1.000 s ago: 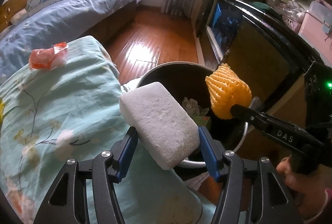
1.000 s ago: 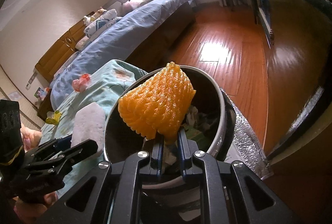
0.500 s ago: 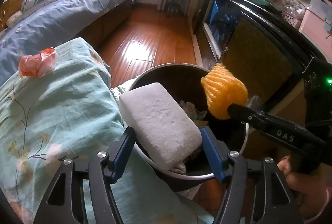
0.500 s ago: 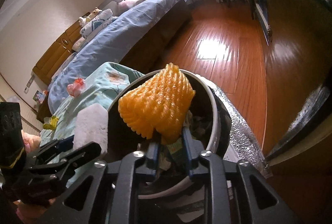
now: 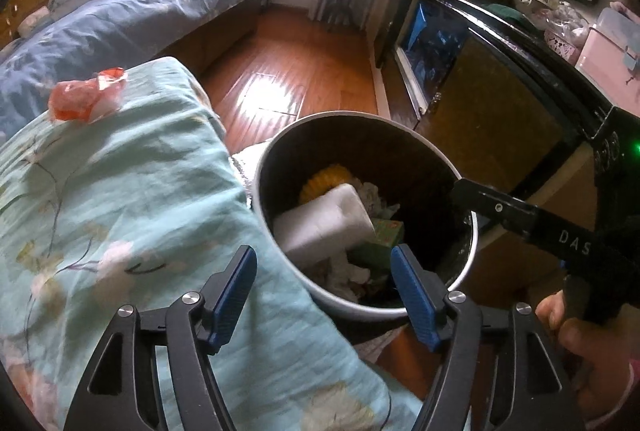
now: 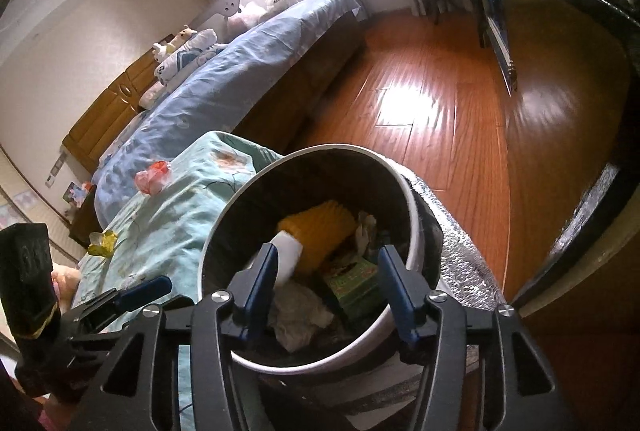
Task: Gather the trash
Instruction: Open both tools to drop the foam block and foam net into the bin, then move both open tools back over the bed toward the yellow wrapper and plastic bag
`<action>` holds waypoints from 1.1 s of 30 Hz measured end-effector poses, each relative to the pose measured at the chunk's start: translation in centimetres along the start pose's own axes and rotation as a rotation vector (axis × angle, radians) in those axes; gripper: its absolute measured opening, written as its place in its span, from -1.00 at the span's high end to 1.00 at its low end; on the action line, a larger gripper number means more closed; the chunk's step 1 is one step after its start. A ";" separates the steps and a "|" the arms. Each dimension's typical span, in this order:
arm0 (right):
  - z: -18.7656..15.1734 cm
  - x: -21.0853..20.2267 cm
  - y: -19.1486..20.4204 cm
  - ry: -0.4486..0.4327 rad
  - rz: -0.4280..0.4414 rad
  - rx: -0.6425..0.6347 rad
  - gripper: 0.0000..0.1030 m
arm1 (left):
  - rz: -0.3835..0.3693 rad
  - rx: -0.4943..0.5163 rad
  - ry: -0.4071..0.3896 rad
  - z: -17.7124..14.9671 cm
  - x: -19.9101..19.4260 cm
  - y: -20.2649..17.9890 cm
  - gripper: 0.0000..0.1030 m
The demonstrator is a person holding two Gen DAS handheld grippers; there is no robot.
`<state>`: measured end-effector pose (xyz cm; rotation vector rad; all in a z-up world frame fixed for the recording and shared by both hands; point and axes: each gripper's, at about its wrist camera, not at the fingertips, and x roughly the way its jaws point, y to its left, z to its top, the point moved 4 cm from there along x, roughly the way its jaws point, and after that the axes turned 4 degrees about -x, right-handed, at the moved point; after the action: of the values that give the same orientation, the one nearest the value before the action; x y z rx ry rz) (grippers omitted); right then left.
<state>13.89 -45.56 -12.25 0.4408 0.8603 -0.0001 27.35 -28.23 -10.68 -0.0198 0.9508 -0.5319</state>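
Note:
A round bin (image 5: 470, 263) (image 6: 412, 203) with a white rim stands beside the bed. Inside it lie a white foam block (image 5: 324, 223) (image 6: 288, 255), an orange foam net (image 5: 324, 181) (image 6: 320, 227), crumpled paper and a green carton (image 6: 352, 283). My left gripper (image 5: 322, 271) hangs over the bin's near rim, its jaws opening, with nothing between them. My right gripper (image 6: 326, 271) is above the bin too, jaws opening and empty. A red-and-white wrapper (image 5: 86, 99) (image 6: 154, 177) lies on the teal floral quilt (image 5: 120, 191). A yellow wrapper (image 6: 102, 243) lies further left on the quilt.
A bed with a blue cover (image 5: 120, 27) runs along the left. Wooden floor (image 6: 440, 111) stretches beyond the bin. A dark glass-fronted cabinet (image 5: 500, 87) stands on the right. Silver foil sheet (image 6: 460, 251) lies under the bin. A person's hand (image 5: 584, 355) holds the right gripper.
Both grippers have let go: the white foam block and the orange net have dropped into the bin. The jaws of both now stand wider apart and empty.

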 end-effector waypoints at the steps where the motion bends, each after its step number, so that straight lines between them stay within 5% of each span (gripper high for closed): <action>1: -0.1 -0.1 0.3 0.000 0.001 -0.006 -0.08 | 0.002 -0.005 -0.005 -0.2 -0.4 0.2 -0.34; 6: -0.3 0.0 2.3 0.001 0.020 -0.045 -0.38 | 0.025 -0.057 -0.031 -1.6 -2.3 1.9 -0.34; 14: -0.9 1.2 7.4 0.021 0.081 -0.141 -0.59 | 0.077 -0.170 -0.073 -3.9 -5.7 6.4 -0.35; 33: -1.3 5.9 18.5 0.086 0.228 -0.297 -0.70 | 0.198 -0.372 -0.142 -6.5 -12.0 15.7 -0.41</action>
<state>20.00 -27.24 -10.37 0.2580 0.8738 0.3544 23.40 -7.89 -9.14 -0.2919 0.8902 -0.1634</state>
